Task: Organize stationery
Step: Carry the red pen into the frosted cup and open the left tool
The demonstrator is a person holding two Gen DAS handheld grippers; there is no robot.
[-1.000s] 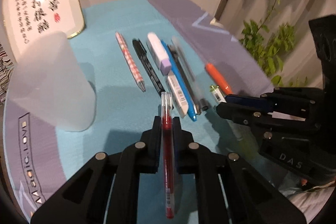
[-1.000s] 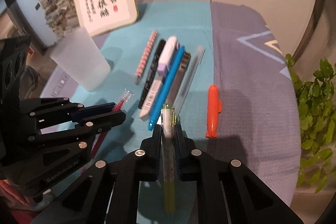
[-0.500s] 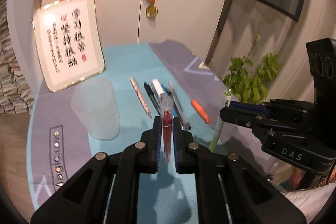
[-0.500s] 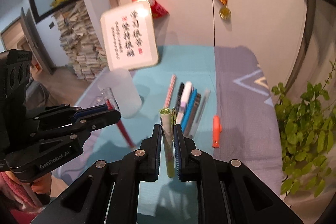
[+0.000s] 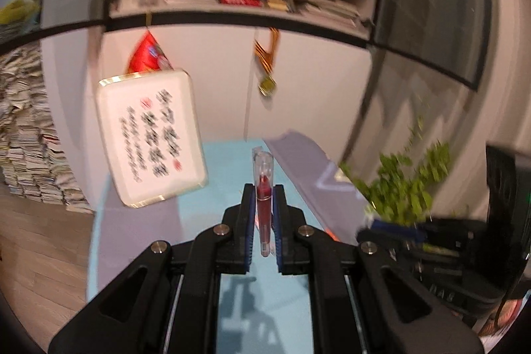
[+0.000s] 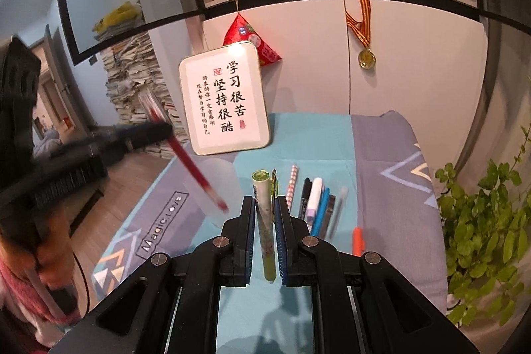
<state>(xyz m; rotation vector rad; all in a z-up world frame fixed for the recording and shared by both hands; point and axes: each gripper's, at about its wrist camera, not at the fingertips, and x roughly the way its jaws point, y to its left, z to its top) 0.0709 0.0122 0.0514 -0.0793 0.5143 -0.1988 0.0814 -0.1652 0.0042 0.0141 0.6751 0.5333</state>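
Note:
My left gripper (image 5: 263, 193) is shut on a red gel pen (image 5: 264, 204) with a clear cap, held upright high above the table. In the right wrist view the same left gripper (image 6: 156, 130) shows at the left, blurred, with the red pen (image 6: 192, 165) slanting down over a frosted plastic cup (image 6: 219, 184). My right gripper (image 6: 266, 203) is shut on a yellow-green pen (image 6: 265, 221), held upright above the mat. Several pens and a correction tape lie in a row (image 6: 315, 204) on the teal mat, with an orange marker (image 6: 357, 239) to their right.
A framed calligraphy sign (image 6: 225, 98) stands at the back of the table (image 6: 308, 135). A green plant (image 6: 481, 221) is at the right edge. Stacks of books (image 6: 132, 78) rise at the left, and a shelf and a medal (image 6: 366, 58) are on the wall.
Both grippers have risen and tilted up with their pens. The left one has moved over toward the cup; its view is blurred from motion.

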